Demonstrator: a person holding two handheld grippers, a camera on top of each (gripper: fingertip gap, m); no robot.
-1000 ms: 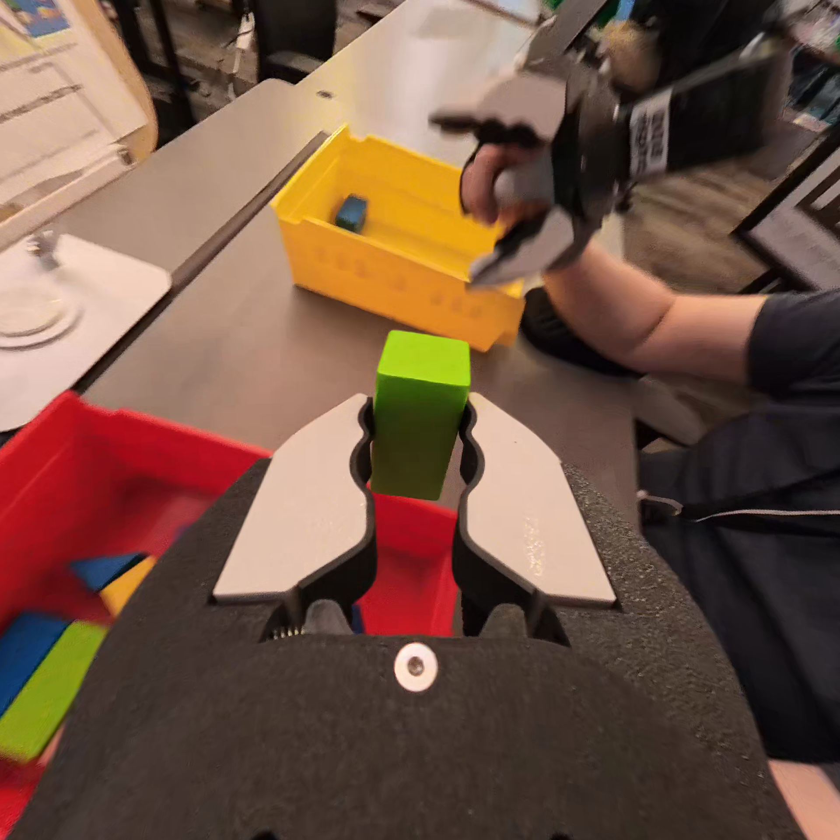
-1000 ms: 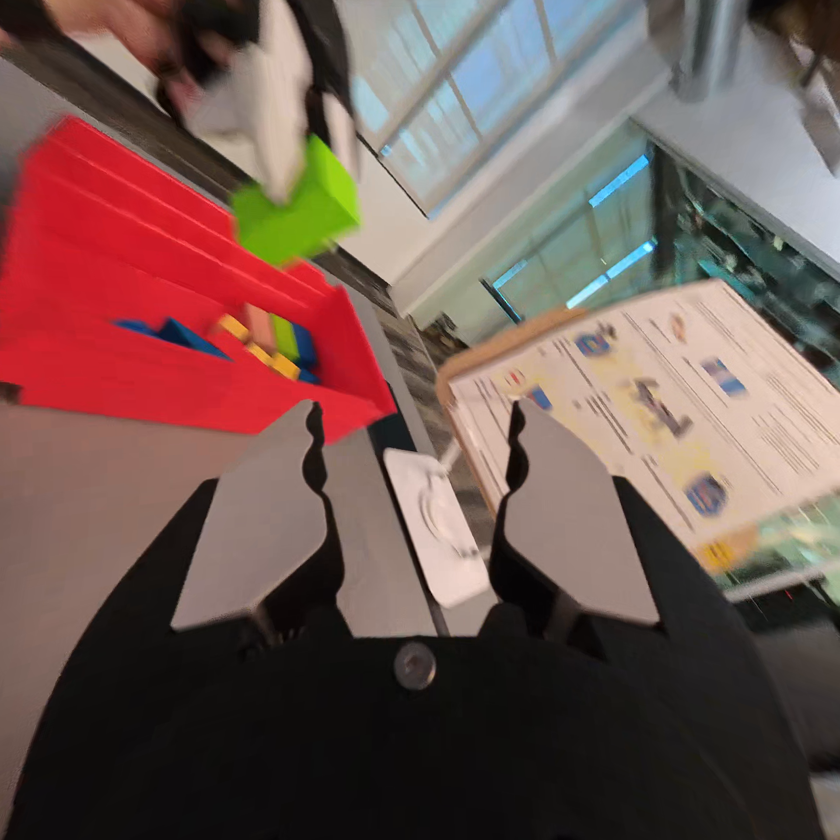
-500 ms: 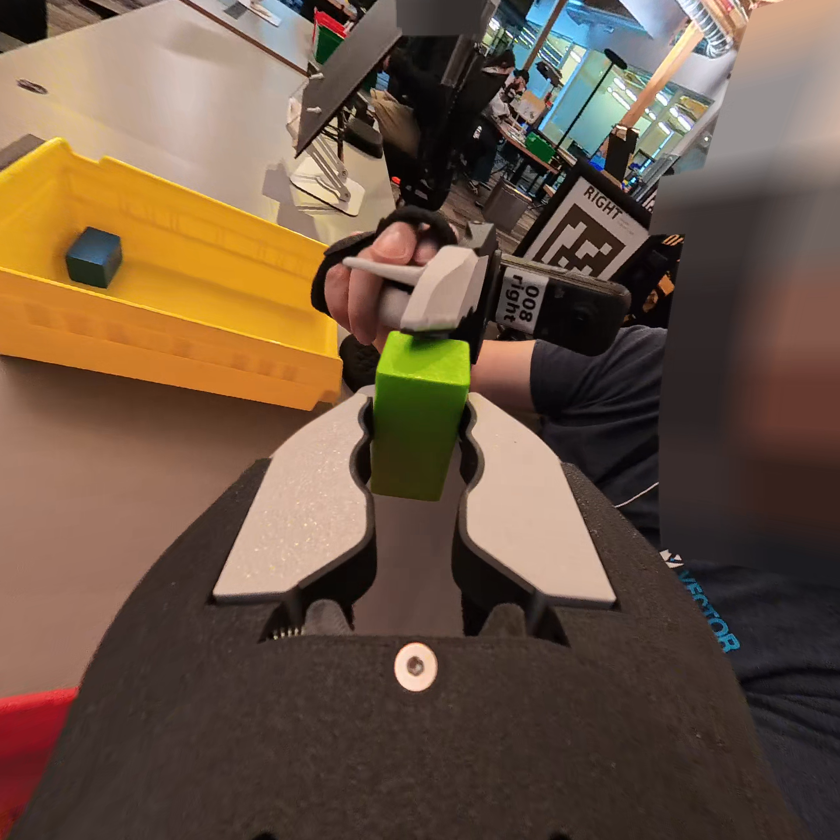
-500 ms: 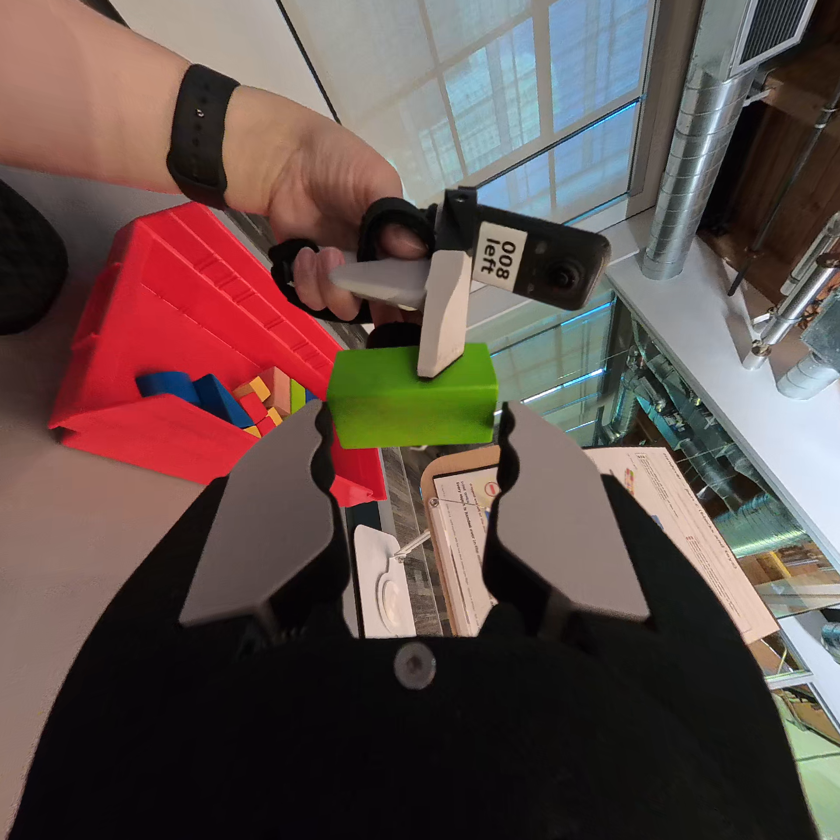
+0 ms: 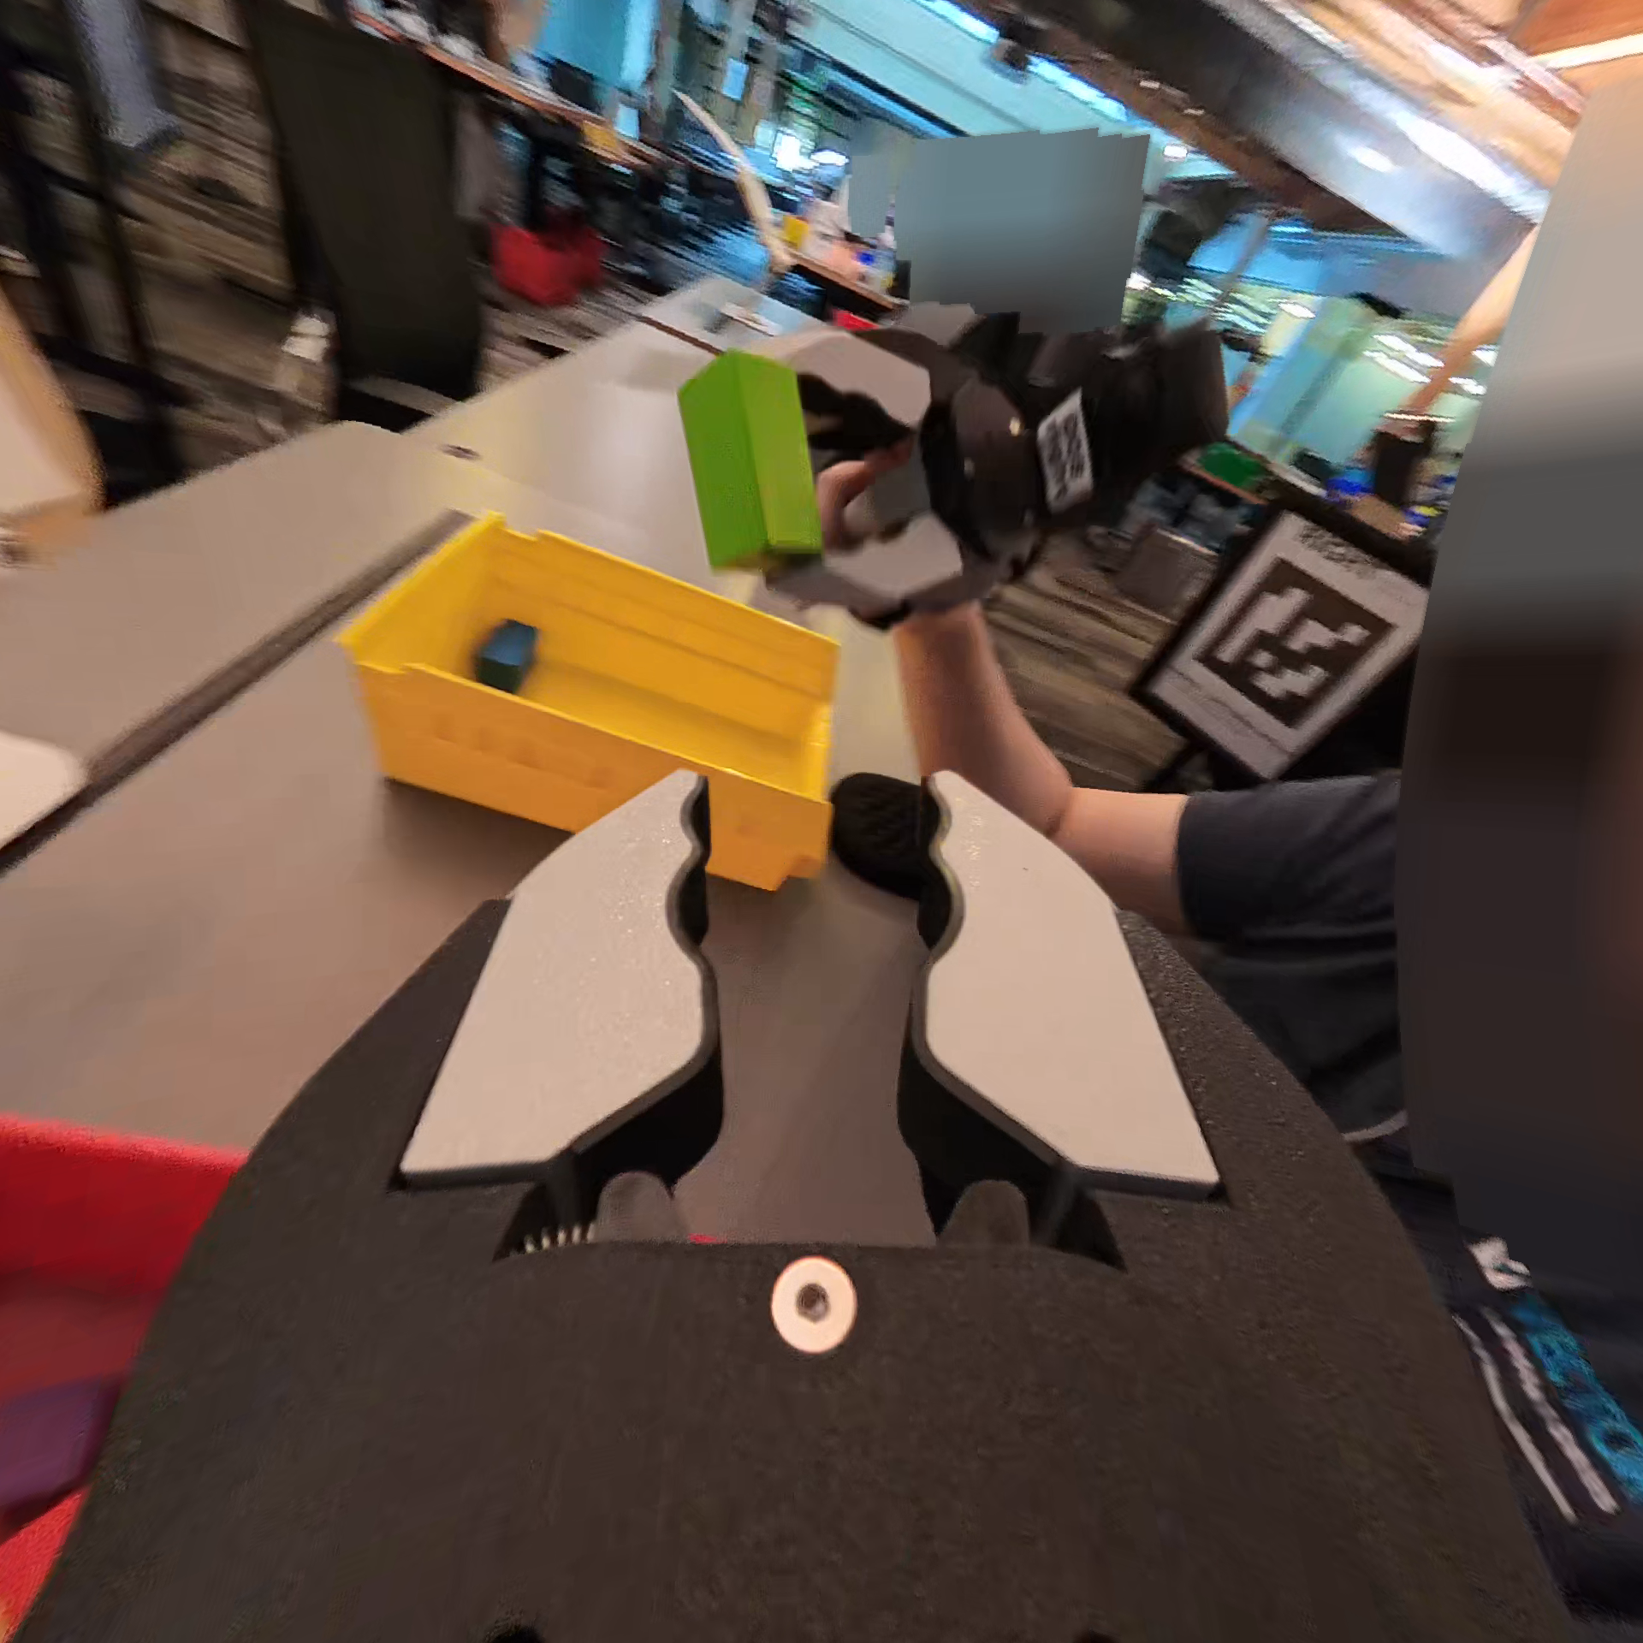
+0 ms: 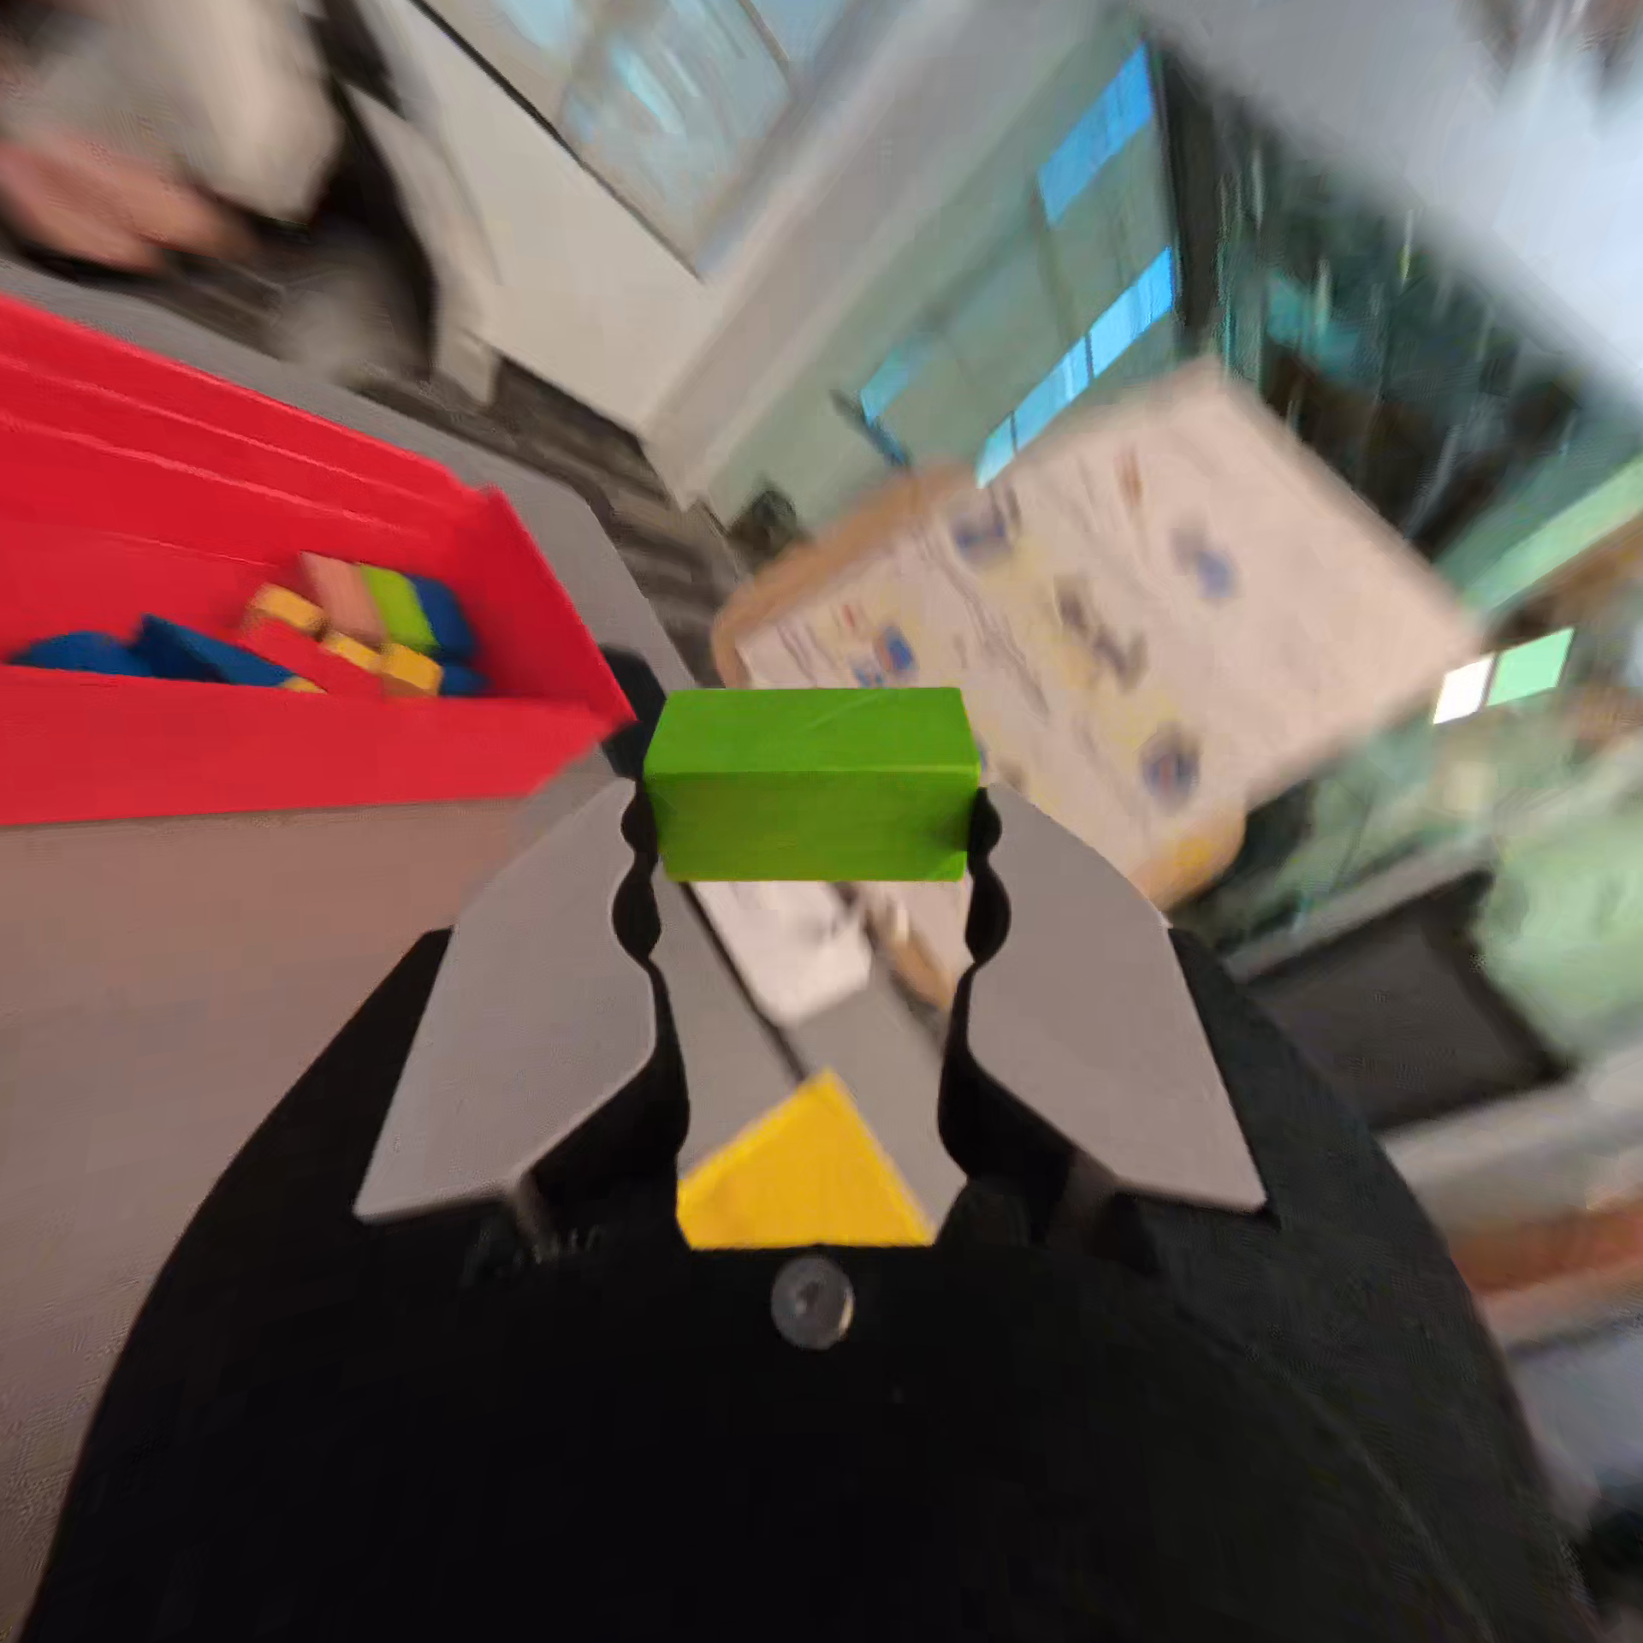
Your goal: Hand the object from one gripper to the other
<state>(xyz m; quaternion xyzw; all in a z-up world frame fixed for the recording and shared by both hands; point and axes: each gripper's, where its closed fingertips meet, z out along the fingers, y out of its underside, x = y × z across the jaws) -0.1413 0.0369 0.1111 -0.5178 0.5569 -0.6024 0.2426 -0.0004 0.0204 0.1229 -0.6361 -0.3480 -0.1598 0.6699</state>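
A green rectangular block (image 6: 811, 782) sits crosswise between the tips of my right gripper (image 6: 811, 813), which is shut on it. In the left wrist view the same green block (image 5: 751, 471) shows held in the air by the right gripper (image 5: 800, 480), above the far right side of a yellow bin (image 5: 613, 765). My left gripper (image 5: 818, 791) is open and empty, low over the grey table (image 5: 204, 889), pulled back from the block.
The yellow bin holds a dark blue block (image 5: 507, 653). A red bin (image 6: 267, 738) with several coloured blocks stands at the left; its edge (image 5: 80, 1191) shows in the left wrist view. A black pad (image 5: 876, 831) lies right of the yellow bin. A poster board (image 6: 1093, 640) stands behind.
My right gripper has closed on the green block and carried it away over the yellow bin. My left gripper has let go, opened and drawn back.
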